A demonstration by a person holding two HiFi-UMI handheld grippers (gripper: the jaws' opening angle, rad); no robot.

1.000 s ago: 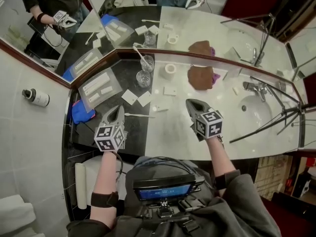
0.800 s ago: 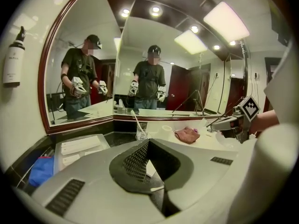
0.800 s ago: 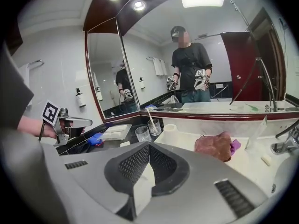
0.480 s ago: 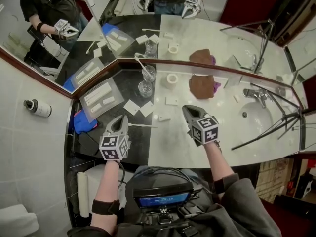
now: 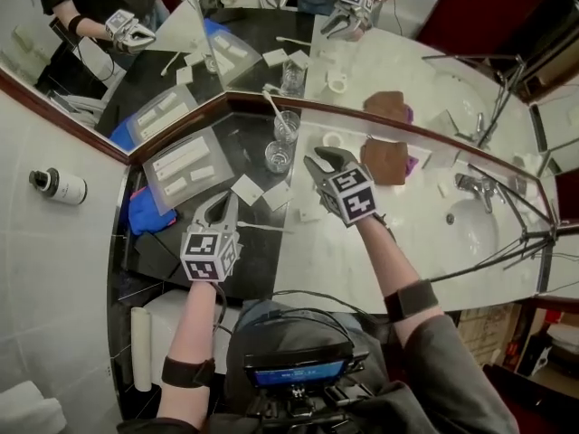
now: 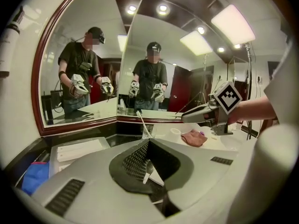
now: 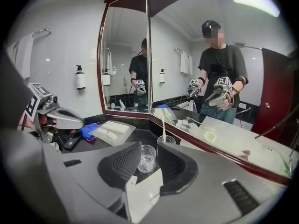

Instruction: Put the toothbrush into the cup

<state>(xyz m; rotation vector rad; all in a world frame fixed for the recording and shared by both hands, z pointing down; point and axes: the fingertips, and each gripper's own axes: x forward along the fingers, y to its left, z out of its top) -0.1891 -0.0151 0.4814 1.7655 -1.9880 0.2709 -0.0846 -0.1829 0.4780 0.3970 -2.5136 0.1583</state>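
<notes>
One change: right tool has swung up to the empty cup, jaws just opened, nothing gripped, likely to steady it. Left tool closed; toothbrush lies centre-left on the dark worktop, just beside it.

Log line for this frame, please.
left tool: shut, empty | right tool: jaws just opening, nothing between them, empty glass ahead | toothbrush: lying on counter

A bathroom is indicated by the pale vanity counter with sink and faucet, the wood-framed corner mirror, the pump bottle on the tiled wall, and a towel hung on a rail.
</notes>
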